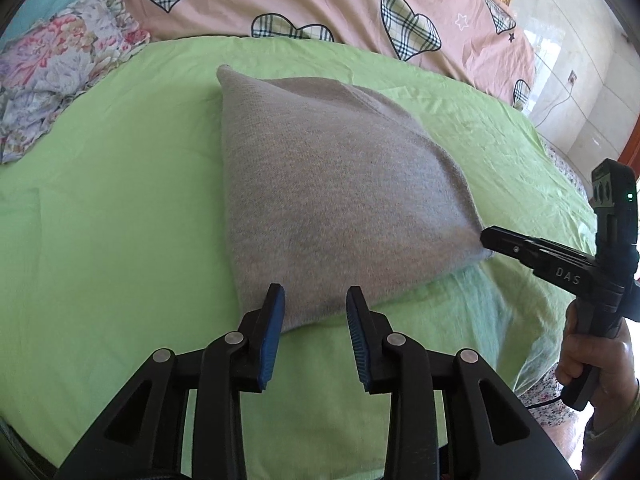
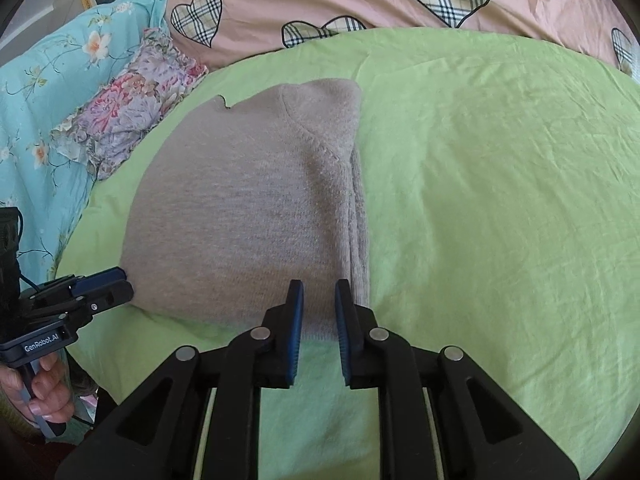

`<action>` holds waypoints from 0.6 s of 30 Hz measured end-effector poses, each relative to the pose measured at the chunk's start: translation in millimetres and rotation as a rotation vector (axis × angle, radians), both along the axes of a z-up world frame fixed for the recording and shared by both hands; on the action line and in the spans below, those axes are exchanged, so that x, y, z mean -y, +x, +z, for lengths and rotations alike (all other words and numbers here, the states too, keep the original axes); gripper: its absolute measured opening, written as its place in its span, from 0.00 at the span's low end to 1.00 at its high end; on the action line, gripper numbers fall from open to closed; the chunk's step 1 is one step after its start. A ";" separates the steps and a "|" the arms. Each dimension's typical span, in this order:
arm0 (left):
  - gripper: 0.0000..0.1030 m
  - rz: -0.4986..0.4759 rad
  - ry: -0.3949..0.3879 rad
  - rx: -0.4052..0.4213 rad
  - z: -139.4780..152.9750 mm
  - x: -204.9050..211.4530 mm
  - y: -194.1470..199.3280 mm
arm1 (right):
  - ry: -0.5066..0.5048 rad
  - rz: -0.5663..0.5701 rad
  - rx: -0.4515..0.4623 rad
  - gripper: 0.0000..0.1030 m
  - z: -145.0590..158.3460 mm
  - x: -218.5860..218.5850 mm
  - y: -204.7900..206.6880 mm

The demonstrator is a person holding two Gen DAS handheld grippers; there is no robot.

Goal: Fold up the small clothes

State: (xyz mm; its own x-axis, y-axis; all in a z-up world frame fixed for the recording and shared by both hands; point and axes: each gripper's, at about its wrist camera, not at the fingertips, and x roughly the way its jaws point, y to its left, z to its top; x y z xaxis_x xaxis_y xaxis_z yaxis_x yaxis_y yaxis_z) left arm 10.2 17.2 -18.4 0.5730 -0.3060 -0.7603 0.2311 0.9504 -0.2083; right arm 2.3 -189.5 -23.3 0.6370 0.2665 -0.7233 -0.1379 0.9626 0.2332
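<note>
Grey knit garment (image 1: 332,200) lies folded on the green sheet (image 1: 120,200), roughly mid-bed, as a compact, slightly puffed shape with rounded edges. Knit is fine, heathered and a little fuzzy. Near edge sits just ahead of both tools.

Left gripper (image 1: 316,300): jaws apart, blue ribbed pads on either side of the garment's near edge, fabric showing in the gap. No pinch seen. From the right wrist view the same tool (image 2: 116,284) comes in from the left, tips at the garment's near-left corner; contact there cannot be confirmed.

Right gripper (image 2: 319,300): jaws parted by a narrow gap at the near-right edge of the garment (image 2: 248,220), fabric showing between the pads, not clamped. In the left wrist view its tip (image 1: 490,238) meets the garment's right corner; jaw state is unreadable from that angle.

Only the right wrist view shows a stitched diagonal seam and a ribbed strip doubled along the garment's right side, plus a small dark mark on the far-left edge. The left wrist view shows a plain face and one far corner standing up in a point.

Surroundings: pink quilt with plaid hearts (image 1: 320,0) across the far side; floral ruffled cloth (image 2: 132,112) and teal flowered fabric (image 2: 52,80) to the left. The sheet is lightly creased.
</note>
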 end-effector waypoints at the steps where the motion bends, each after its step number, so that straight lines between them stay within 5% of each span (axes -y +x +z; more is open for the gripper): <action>1: 0.32 0.006 0.006 0.001 0.6 -0.9 -5.3 | 0.002 -0.005 0.010 0.23 2.7 0.1 -4.4; 7: 0.43 0.032 0.039 -0.016 -2.0 -5.7 -22.8 | 0.002 -0.020 0.062 0.40 12.1 -5.2 -35.5; 18: 0.80 0.102 0.100 0.010 6.1 -32.4 -45.8 | -0.004 0.001 0.015 0.68 3.1 -18.9 -62.3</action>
State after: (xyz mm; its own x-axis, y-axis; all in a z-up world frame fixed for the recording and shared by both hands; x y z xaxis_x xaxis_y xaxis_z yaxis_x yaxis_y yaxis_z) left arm -35.7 49.6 -12.3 0.6049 -0.1686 -0.7782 0.1333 0.9850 -0.1097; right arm -60.0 -170.6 -20.1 0.6476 0.2642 -0.7147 -0.1424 0.9634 0.2271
